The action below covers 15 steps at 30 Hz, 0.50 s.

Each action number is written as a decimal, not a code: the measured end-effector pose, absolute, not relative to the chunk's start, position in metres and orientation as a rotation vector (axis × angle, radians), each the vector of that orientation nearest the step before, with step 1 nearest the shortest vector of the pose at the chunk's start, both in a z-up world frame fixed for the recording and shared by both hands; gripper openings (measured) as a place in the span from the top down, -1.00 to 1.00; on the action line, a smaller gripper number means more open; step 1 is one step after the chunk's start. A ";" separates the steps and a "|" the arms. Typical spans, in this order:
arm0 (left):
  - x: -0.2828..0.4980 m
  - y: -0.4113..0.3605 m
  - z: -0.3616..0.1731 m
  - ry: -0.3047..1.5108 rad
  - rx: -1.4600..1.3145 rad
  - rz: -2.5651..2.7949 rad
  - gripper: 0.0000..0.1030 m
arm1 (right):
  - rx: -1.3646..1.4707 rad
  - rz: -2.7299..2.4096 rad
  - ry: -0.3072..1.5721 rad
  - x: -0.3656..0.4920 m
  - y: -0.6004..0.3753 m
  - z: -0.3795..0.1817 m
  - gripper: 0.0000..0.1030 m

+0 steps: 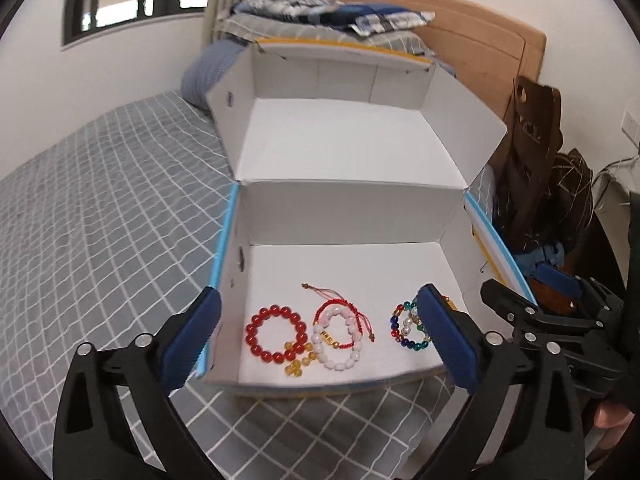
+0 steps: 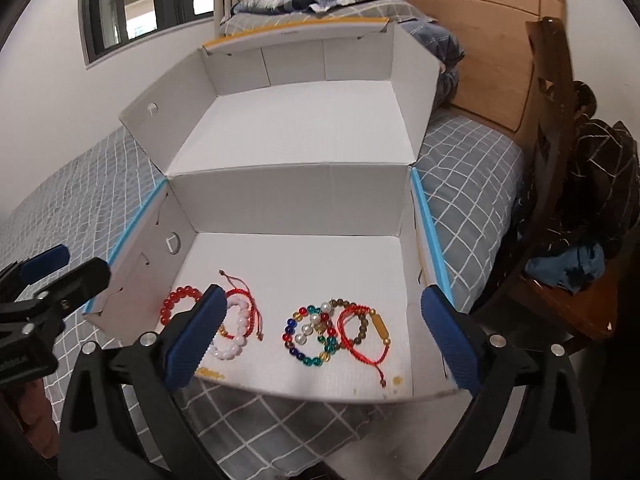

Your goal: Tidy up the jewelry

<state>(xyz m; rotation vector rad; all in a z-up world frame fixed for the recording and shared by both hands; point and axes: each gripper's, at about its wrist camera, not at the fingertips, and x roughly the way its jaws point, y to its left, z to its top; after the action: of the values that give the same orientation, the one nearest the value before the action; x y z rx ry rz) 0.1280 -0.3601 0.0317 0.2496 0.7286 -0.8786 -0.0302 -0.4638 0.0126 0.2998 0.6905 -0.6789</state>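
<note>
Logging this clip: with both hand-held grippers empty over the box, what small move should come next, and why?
Probably lower the open right hand-held gripper onto the red cord bracelet. It overlaps the multicolour bracelet in the box, so the two need separating. The left hand-held gripper is open too.

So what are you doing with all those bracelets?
A person is sorting jewelry with a two-finger gripper in each hand. The bracelets lie in an open white box on the bed: a red bead bracelet, a white bead bracelet, a multicolored bead bracelet and a red cord bracelet. The left gripper and right gripper are open, holding nothing.
</note>
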 end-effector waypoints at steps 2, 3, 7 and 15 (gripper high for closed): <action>0.121 -0.348 0.034 0.711 0.240 -0.866 -0.89 | 0.292 -0.678 0.690 -0.036 -0.456 0.013 -0.85; 0.118 -0.344 0.034 0.704 0.238 -0.866 -0.89 | 0.290 -0.681 0.685 -0.041 -0.450 0.012 -0.85; 0.107 -0.327 0.030 0.705 0.234 -0.859 -0.89 | 0.280 -0.687 0.688 -0.052 -0.432 0.006 -0.85; 0.092 -0.311 0.006 0.719 0.267 -0.837 -0.89 | 0.297 -0.687 0.675 -0.068 -0.410 0.002 -0.85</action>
<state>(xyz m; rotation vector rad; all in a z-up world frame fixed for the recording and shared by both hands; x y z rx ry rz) 0.0915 -0.3112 0.0061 0.2675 0.7193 -0.8371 -0.0685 -0.4102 0.0023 0.2974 0.6754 -0.6865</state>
